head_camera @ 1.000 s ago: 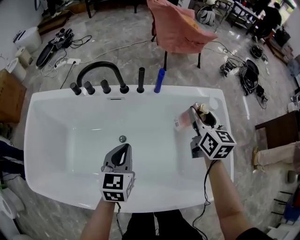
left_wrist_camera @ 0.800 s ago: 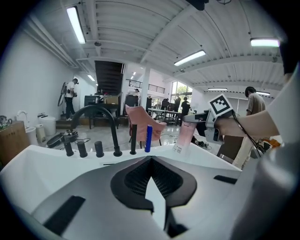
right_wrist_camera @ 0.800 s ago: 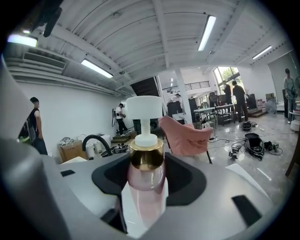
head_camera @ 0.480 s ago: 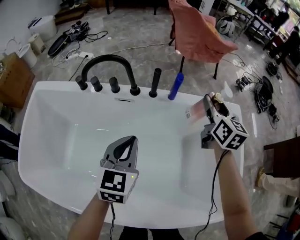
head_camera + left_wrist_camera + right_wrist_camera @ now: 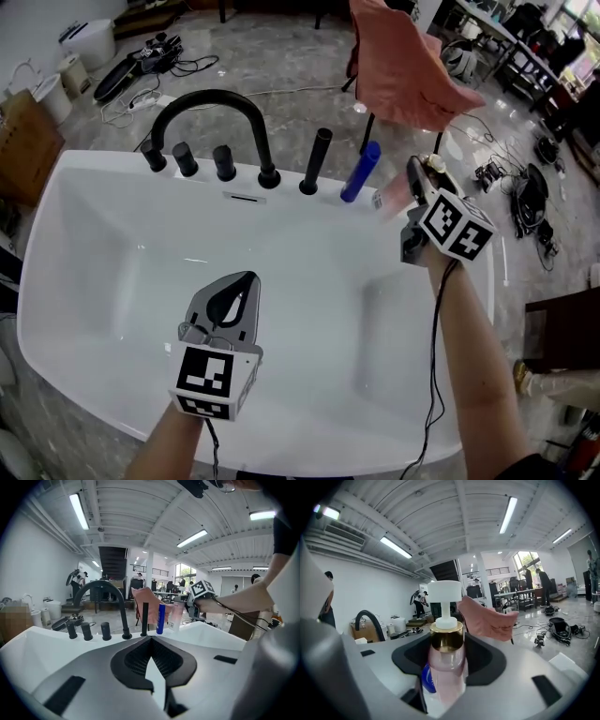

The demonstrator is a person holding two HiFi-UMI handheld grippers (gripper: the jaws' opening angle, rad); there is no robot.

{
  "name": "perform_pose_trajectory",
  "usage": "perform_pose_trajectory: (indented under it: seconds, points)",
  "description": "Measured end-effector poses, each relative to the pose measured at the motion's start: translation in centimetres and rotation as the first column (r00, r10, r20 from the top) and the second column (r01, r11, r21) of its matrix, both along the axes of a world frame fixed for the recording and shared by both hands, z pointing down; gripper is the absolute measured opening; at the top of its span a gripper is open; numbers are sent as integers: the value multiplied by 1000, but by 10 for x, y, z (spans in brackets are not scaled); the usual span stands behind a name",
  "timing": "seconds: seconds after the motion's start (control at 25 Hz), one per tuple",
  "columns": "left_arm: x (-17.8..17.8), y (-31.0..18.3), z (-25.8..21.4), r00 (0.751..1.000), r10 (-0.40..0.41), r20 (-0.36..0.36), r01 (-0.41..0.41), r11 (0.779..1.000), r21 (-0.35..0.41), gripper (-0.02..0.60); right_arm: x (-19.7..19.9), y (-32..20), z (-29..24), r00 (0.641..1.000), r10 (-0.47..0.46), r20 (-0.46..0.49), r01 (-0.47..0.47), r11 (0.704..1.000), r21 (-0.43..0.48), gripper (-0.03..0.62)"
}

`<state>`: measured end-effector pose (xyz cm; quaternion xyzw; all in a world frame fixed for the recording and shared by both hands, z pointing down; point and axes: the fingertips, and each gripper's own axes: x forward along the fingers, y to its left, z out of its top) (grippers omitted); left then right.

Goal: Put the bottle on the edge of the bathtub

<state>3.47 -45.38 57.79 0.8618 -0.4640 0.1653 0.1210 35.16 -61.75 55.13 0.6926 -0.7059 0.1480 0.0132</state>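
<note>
My right gripper (image 5: 411,187) is shut on a pale pink pump bottle (image 5: 397,196) with a gold collar and white pump head (image 5: 446,665). It holds the bottle above the far right corner of the white bathtub (image 5: 84,202), close to a blue bottle (image 5: 361,171) that stands on the far edge. In the left gripper view the pink bottle (image 5: 175,616) hangs just right of the blue bottle (image 5: 161,618). My left gripper (image 5: 225,305) hovers over the near middle of the tub, its jaws together with nothing in them (image 5: 150,677).
A black arched faucet (image 5: 211,117), three black knobs (image 5: 186,159) and a black hand-shower post (image 5: 317,161) line the tub's far edge. A chair draped in pink cloth (image 5: 403,70) stands behind. Cables and gear lie on the grey floor (image 5: 525,192).
My right gripper has carried the pink bottle away from me and up, from the tub's right rim to the far right corner beside the blue bottle. The left gripper stays over the near middle.
</note>
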Motion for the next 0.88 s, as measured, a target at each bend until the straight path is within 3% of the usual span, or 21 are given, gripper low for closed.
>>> perform_pose_trajectory:
  seconds: [0.32, 0.88]
  points:
    - [-16, -5, 12, 999, -39, -6, 39, 999, -7, 15, -3, -34, 21, 999, 2, -38, -2, 1000, -16, 219]
    - [-17, -9, 20, 998, -68, -15, 68, 997, -38, 15, -17, -46, 28, 996, 7, -94, -9, 1000, -17, 224]
